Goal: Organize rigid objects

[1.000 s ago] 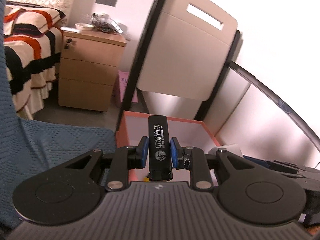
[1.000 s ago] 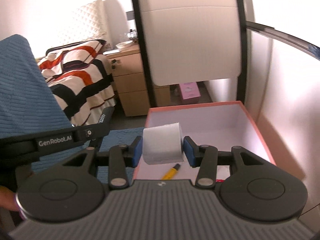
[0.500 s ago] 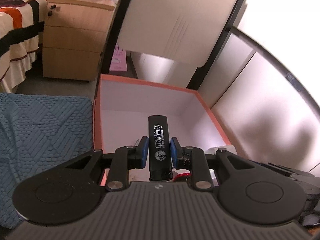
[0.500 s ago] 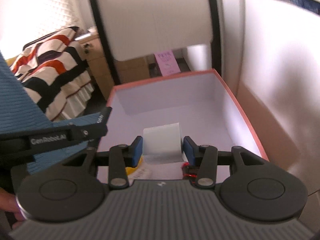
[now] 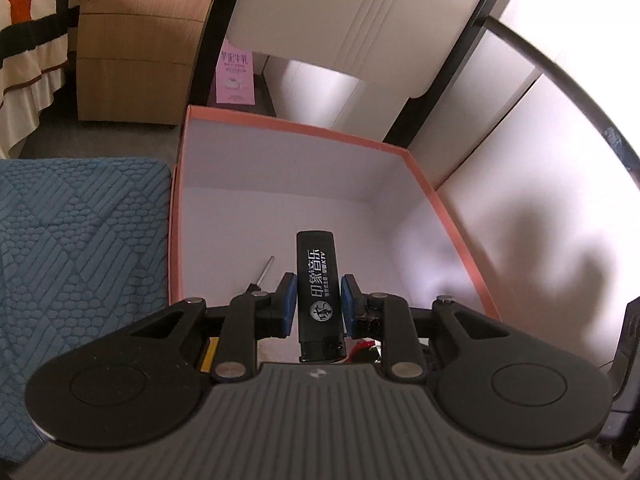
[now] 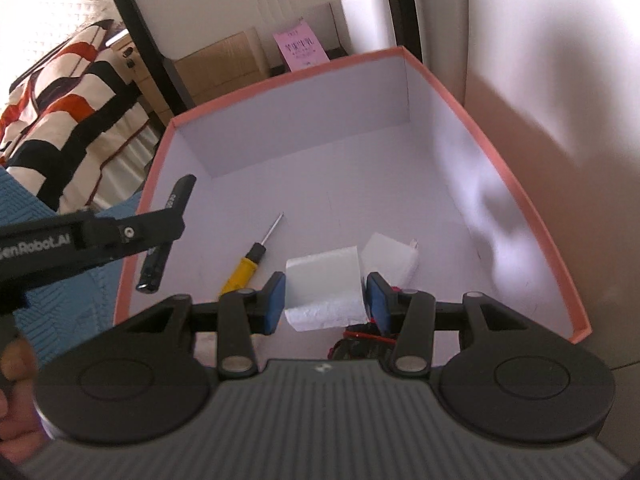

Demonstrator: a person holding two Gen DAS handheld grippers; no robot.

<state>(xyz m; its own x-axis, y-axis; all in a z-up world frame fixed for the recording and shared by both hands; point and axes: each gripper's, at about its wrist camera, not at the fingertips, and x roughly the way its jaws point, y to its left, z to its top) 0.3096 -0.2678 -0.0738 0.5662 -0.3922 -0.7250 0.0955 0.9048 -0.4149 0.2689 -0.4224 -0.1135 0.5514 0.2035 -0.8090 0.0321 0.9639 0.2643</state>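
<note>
Meanwhile, left claw (image 5: 318, 304) gripping black lighter (image 5: 319, 292) and right claw (image 6: 325, 300) clamping white block (image 6: 324, 286) hover over pink box (image 6: 532, 216); a careless release could bounce either out.

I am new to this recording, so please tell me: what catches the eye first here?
The big pink-rimmed cardboard box with white walls fills both views. Over it, the left gripper clamps a black lighter with white print, and the right gripper clamps a white foam block.

Strong light from the right overexposed the white wall (image 5: 580, 128) in both views. Soft shadows fell across the wall and the box (image 6: 532, 216) interior. Fisheye distortion curved the edges; slight motion blur softened the background.
</note>
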